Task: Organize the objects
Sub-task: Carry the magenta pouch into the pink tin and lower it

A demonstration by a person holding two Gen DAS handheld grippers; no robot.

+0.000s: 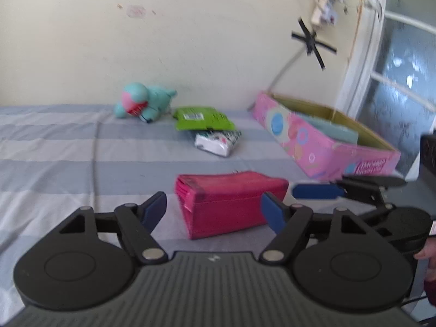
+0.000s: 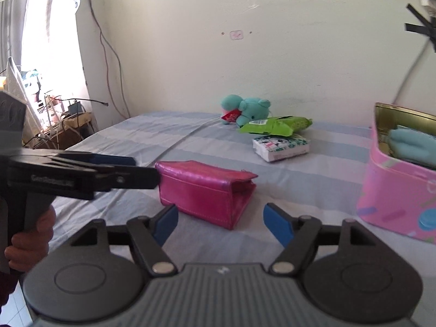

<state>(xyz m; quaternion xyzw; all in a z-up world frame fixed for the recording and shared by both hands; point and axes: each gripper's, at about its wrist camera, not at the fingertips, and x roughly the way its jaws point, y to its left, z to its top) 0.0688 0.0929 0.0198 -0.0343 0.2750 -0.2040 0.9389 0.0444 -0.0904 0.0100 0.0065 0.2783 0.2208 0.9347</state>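
Magenta pouch [image 1: 229, 201] lies on striped bedsheet [image 1: 54, 150], near front edge, between both grippers. Left gripper [image 1: 214, 208]: jaws apart, straddling pouch's near end, pads not pressing. Right gripper [image 2: 220, 220]: jaws apart, nothing held, pouch just ahead. Farther back: teal plush toy [image 1: 141, 102] by wall, green packet [image 1: 203, 117] overlapping white patterned packet [image 1: 218, 141]. Pink box [image 1: 321, 141] at right, open, teal item inside. Hand [image 2: 30, 234] grips left handle.

Each gripper [image 1: 214, 208] is black, with blue finger pads [image 2: 278, 224], silver pivot screws and a ribbed grey body.
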